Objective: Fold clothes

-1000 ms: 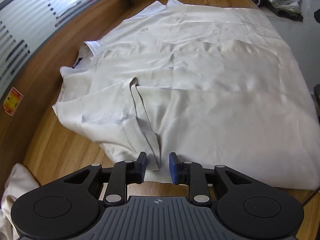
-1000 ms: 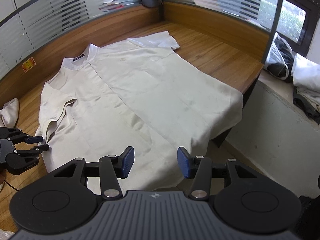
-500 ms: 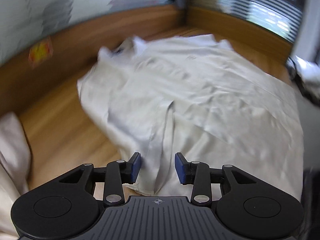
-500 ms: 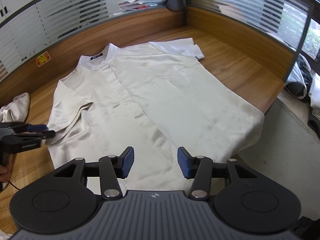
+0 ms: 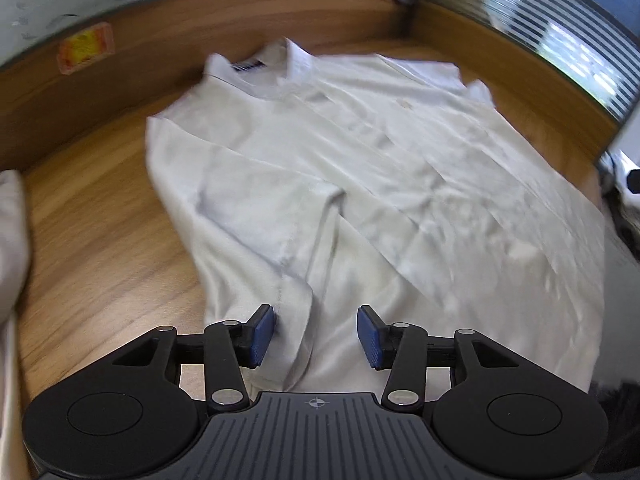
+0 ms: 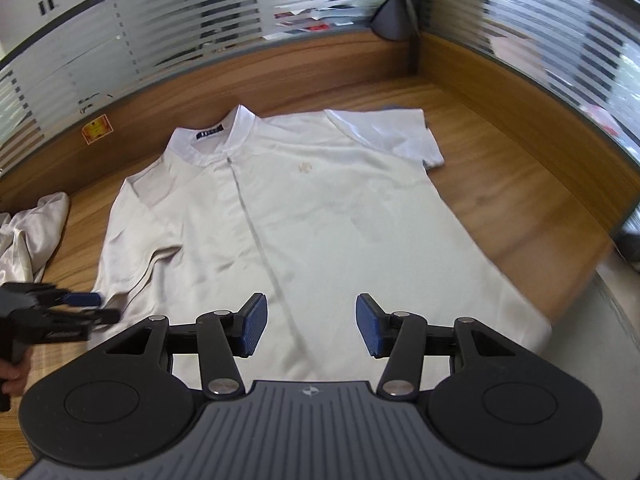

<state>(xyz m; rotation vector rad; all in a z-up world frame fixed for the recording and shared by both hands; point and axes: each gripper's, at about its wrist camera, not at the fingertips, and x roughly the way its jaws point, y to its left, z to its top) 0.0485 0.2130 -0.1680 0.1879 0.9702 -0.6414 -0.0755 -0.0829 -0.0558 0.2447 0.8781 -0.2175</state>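
The shirt (image 6: 304, 216), cream with a white collar, lies front side up and spread flat on the wooden desk (image 6: 500, 184), its collar toward the far partition. The left gripper (image 5: 316, 334) hovers over the shirt's near sleeve and side hem; its jaws are opening, with fabric below the gap but no pad pressing on it. The right gripper (image 6: 308, 326) hangs above the lower front of the shirt, jaws apart and holding nothing. In the right wrist view the left gripper appears at the left edge, blurred, beside the sleeve cuff. The left wrist view is motion-blurred, so fabric detail is unclear. A second pale garment (image 6: 32, 236) lies crumpled at the desk's left, partly cut off.
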